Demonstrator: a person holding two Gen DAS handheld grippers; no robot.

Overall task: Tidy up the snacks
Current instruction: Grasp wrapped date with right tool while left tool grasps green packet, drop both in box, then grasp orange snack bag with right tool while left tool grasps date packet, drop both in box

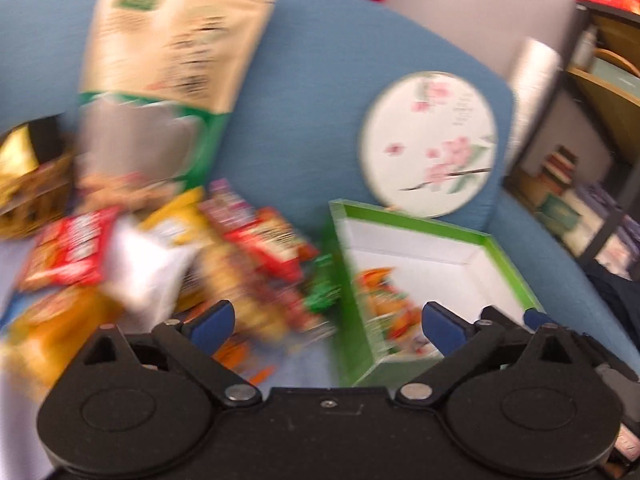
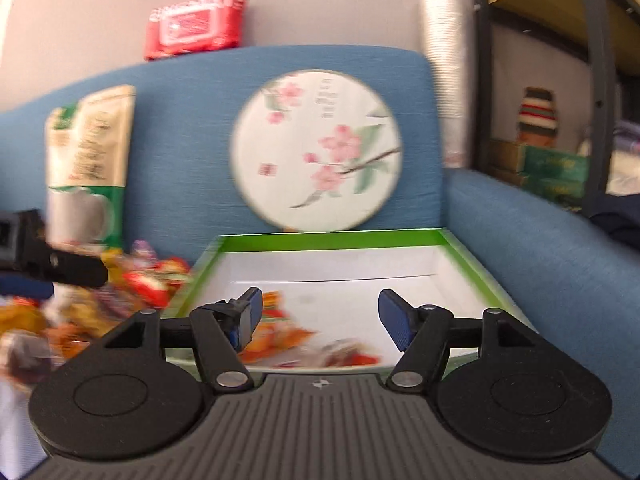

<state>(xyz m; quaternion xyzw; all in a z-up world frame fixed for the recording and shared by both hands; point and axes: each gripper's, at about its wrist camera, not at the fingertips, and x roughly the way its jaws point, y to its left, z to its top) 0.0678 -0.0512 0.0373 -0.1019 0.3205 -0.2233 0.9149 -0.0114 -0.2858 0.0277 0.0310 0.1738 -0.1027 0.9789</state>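
Both grippers spread wide, nothing held, over a blue sofa seat.

Left gripper [image 1: 326,322]: fingers [image 1: 214,322] wide apart, empty, above the gap between the snack pile [image 1: 168,264] on the left and the green-rimmed box [image 1: 508,256] on the right. Right gripper [image 2: 320,320]: fingers [image 2: 394,318] wide, empty, at the box's near edge; a printed packet [image 2: 304,340] lies flat inside, the rest of the white floor is open. Box far rim sits just below a round floral tin [image 2: 316,148] leaning on the sofa back [image 2: 188,128]. Tall kraft pouch [image 1: 172,52] stands far left behind the pile. Sofa arm [image 2: 540,248] bounds the right. Blurred.
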